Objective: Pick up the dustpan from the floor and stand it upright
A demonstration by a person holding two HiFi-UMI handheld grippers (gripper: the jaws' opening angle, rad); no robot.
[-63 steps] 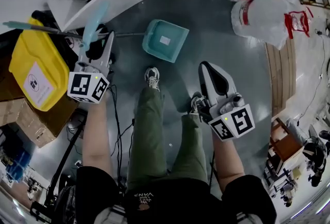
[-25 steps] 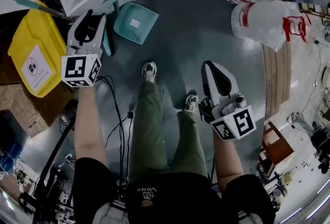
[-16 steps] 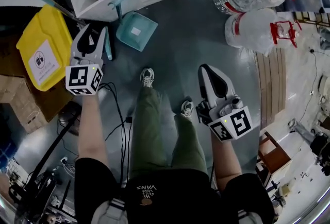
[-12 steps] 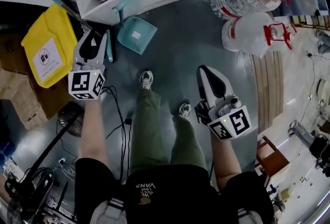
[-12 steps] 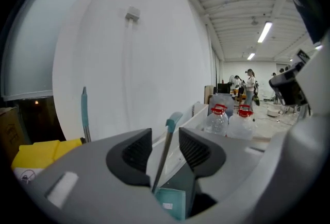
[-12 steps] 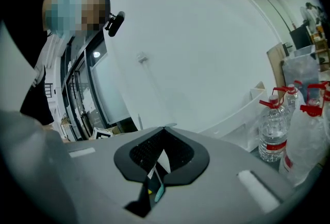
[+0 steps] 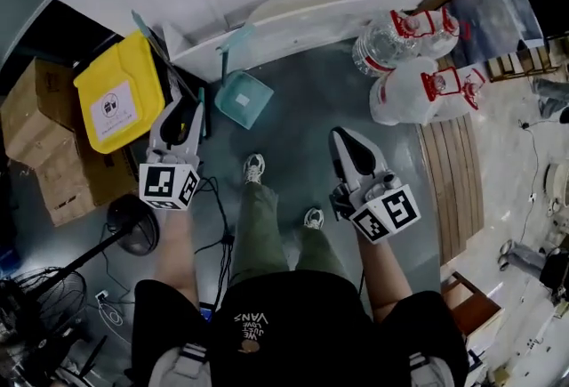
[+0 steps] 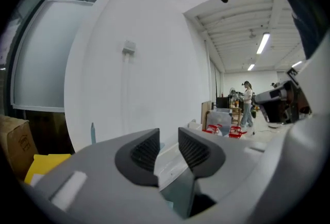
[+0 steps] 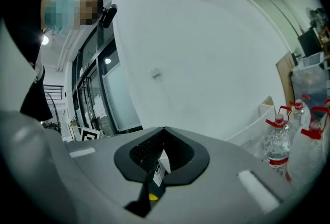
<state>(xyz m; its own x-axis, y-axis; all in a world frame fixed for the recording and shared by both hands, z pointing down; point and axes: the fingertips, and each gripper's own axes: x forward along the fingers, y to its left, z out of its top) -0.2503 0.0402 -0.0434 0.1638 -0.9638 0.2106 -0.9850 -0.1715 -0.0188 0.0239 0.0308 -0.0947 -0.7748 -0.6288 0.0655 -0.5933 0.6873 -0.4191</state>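
Both tools have lifted well off the floor since a second ago. Left tool (image 7: 185, 105) has jaws apart with nothing gripped; right tool (image 7: 343, 136) has jaws pressed together. Dustpan (image 7: 243, 99) sits on the floor apart from both, handle up against the white ledge (image 7: 311, 20), so the task looks done. Count: one dustpan, one yellow bin (image 7: 120, 100), two water jugs (image 7: 413, 96).

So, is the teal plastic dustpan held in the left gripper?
No, the teal plastic dustpan rests on the grey floor, clear of the left gripper, whose jaws stand apart.
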